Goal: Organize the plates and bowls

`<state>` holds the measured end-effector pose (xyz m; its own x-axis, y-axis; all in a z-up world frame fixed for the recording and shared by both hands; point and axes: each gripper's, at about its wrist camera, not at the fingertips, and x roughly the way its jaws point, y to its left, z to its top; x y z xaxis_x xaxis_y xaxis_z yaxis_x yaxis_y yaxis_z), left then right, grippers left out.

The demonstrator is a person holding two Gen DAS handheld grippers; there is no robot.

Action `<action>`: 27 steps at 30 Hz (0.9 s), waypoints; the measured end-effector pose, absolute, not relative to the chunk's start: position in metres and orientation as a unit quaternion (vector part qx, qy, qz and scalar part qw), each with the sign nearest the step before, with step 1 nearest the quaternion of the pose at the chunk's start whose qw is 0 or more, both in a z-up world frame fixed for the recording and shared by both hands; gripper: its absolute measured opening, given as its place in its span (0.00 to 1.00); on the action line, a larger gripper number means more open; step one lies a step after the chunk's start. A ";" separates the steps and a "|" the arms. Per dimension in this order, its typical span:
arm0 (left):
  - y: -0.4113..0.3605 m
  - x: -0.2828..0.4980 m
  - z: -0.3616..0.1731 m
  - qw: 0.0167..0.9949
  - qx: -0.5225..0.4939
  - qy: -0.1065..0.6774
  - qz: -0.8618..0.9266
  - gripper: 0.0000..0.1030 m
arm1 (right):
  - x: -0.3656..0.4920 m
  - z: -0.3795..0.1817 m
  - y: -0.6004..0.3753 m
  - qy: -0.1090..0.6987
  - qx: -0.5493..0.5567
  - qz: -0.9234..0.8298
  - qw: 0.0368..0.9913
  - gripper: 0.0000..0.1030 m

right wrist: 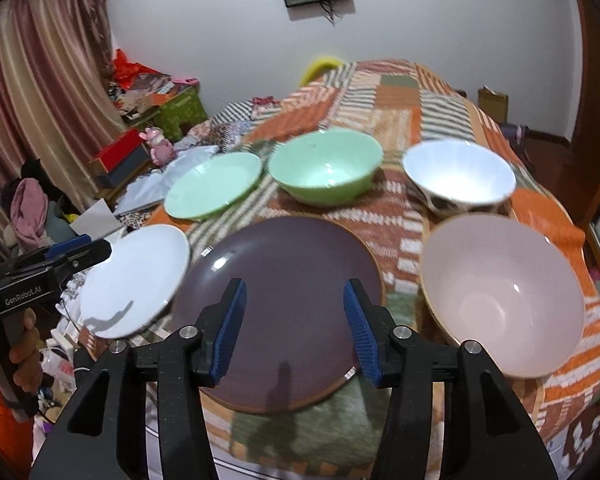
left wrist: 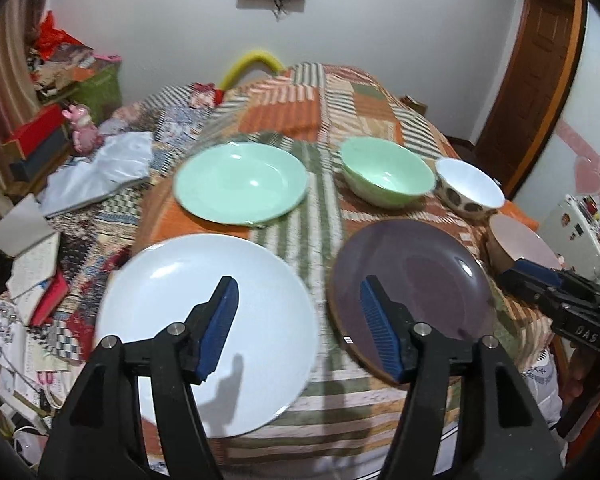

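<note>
On the patchwork cloth lie a white plate (left wrist: 208, 332) (right wrist: 136, 280), a purple plate (left wrist: 412, 288) (right wrist: 284, 320), a green plate (left wrist: 240, 182) (right wrist: 214, 184), a green bowl (left wrist: 388, 176) (right wrist: 326, 166), a white spotted bowl (left wrist: 470, 188) (right wrist: 458, 176) and a pink bowl (left wrist: 520, 246) (right wrist: 500, 296). My left gripper (left wrist: 298, 316) is open and empty, above the gap between the white and purple plates; it shows at left in the right wrist view (right wrist: 80, 250). My right gripper (right wrist: 294, 320) is open and empty above the purple plate; it shows at right in the left wrist view (left wrist: 540, 276).
The table (left wrist: 340, 92) stands in a room. Left of it is clutter: a crumpled plastic sheet (left wrist: 100, 168), books (left wrist: 36, 264), a red box (left wrist: 36, 130) and a pink toy (left wrist: 82, 124). A brown door (left wrist: 528, 72) is at right. A curtain (right wrist: 40, 72) hangs at left.
</note>
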<state>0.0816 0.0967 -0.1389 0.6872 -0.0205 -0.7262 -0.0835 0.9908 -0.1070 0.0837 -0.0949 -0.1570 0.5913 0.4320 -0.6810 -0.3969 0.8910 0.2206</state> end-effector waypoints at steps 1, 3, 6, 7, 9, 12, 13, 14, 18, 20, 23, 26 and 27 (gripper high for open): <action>0.103 0.078 -0.136 0.918 -0.064 0.391 0.024 0.63 | 0.084 -0.155 -0.091 0.385 0.021 0.236 0.892 0.47; 0.111 0.073 -0.132 0.920 -0.060 0.385 0.035 0.65 | 0.086 -0.152 -0.084 0.381 0.016 0.245 0.891 0.48; 0.130 0.063 -0.127 0.923 -0.056 0.376 0.061 0.67 | 0.087 -0.150 -0.070 0.377 0.005 0.257 0.890 0.49; 0.136 0.060 -0.127 0.922 -0.059 0.376 0.068 0.67 | 0.088 -0.149 -0.064 0.376 0.001 0.262 0.889 0.49; 0.147 0.057 -0.129 0.920 -0.063 0.378 0.080 0.67 | 0.091 -0.149 -0.053 0.375 -0.007 0.272 0.886 0.49; 0.164 0.051 -0.134 0.915 -0.070 0.385 0.098 0.67 | 0.094 -0.151 -0.037 0.378 -0.014 0.286 0.880 0.49; 0.171 0.050 -0.137 0.912 -0.072 0.389 0.104 0.67 | 0.094 -0.152 -0.034 0.380 -0.016 0.290 0.878 0.49; 0.176 0.048 -0.139 0.910 -0.076 0.393 0.108 0.67 | 0.095 -0.154 -0.028 0.383 -0.020 0.296 0.875 0.49; 0.194 0.043 -0.151 0.901 -0.092 0.408 0.117 0.67 | 0.100 -0.161 -0.005 0.390 -0.032 0.313 0.865 0.49; 0.205 0.041 -0.159 0.895 -0.103 0.418 0.121 0.67 | 0.102 -0.164 0.005 0.395 -0.037 0.322 0.860 0.49; 0.215 0.042 -0.170 0.887 -0.118 0.428 0.123 0.67 | 0.106 -0.169 0.022 0.401 -0.050 0.333 0.852 0.49; 0.224 0.044 -0.181 0.881 -0.134 0.436 0.122 0.67 | 0.111 -0.176 0.038 0.409 -0.067 0.345 0.842 0.49; 0.226 0.045 -0.183 0.880 -0.138 0.439 0.121 0.67 | 0.113 -0.179 0.041 0.412 -0.072 0.347 0.839 0.49</action>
